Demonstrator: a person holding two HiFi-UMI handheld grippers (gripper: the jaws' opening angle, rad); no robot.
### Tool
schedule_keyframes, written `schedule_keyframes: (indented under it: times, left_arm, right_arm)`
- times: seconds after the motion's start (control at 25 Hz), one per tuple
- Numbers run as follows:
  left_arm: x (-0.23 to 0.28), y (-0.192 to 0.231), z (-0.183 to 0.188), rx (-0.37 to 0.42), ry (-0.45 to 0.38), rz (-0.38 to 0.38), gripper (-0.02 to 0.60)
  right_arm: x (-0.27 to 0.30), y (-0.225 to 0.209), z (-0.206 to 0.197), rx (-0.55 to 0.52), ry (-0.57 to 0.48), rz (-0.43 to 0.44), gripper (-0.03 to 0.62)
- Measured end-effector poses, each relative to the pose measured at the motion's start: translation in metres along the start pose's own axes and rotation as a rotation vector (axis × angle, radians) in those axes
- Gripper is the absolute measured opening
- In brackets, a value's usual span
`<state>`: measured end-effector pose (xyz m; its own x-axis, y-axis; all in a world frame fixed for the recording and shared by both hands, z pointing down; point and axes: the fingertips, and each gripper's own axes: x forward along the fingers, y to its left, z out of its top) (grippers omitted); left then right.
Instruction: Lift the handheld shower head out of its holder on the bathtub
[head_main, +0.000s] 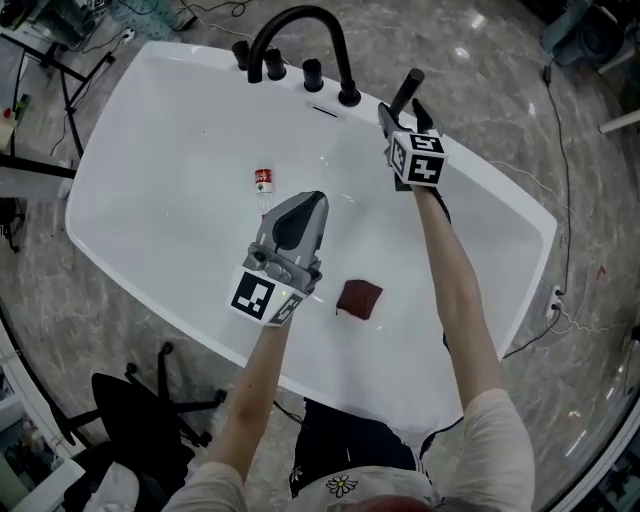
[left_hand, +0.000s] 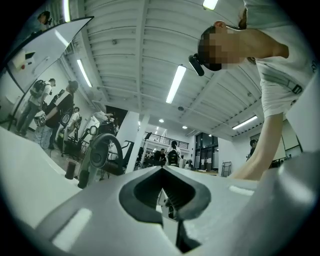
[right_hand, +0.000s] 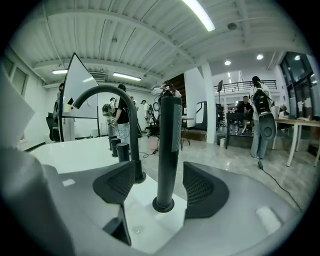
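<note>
We note the white bathtub (head_main: 150, 200) across mid-frame. Left gripper (left_hand: 162, 192), centre, has its jaws pressed together, empty. Right gripper (right_hand: 159, 186), upper right, has its jaws spread either side of the upright black shower head (right_hand: 169, 145), clear of it; the head sits in its holder (right_hand: 163, 204) on the rim.

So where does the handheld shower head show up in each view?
Head view: the handheld shower head stands on the tub rim at upper right, just right of the black arched faucet.
Left gripper view: cannot be made out; only the faucet shows, at left.
Right gripper view: the shower head is upright at centre between the open jaws, with the faucet just to its left.
Shared landmark: the faucet.
</note>
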<state>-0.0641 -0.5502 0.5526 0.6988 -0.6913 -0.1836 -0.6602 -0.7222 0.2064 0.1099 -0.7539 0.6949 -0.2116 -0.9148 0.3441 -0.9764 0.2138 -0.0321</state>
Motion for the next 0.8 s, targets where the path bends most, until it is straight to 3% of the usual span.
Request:
schedule_keyframes:
  times: [0.12, 0.32, 0.48, 0.6, 0.72, 0.8]
  left_arm:
    - [-0.001, 0.002, -0.016, -0.021, 0.001, 0.020, 0.000]
    - [-0.004, 0.010, -0.033, -0.033, 0.001, 0.047, 0.000]
    - [-0.017, 0.018, -0.055, -0.054, 0.030, 0.078, 0.000]
    - [-0.023, 0.023, -0.063, -0.069, 0.039, 0.098, 0.000]
    - [-0.023, 0.017, -0.060, -0.054, 0.042, 0.074, 0.000]
    - [-0.026, 0.018, -0.048, -0.028, 0.039, 0.057, 0.000]
  right_arm:
    - [0.013, -0.004, -0.012, -0.003, -0.001, 0.001, 0.296]
    - [0.028, -0.014, -0.029, 0.001, 0.024, 0.037, 0.158]
    - [0.029, -0.013, -0.029, 0.016, -0.036, 0.046, 0.153]
    - [0.033, -0.010, -0.030, 0.012, -0.024, 0.038, 0.152]
    - [0.031, -0.010, -0.035, -0.030, 0.039, -0.004, 0.152]
    - [0.026, -0.012, -0.027, -0.011, 0.015, -0.038, 0.150]
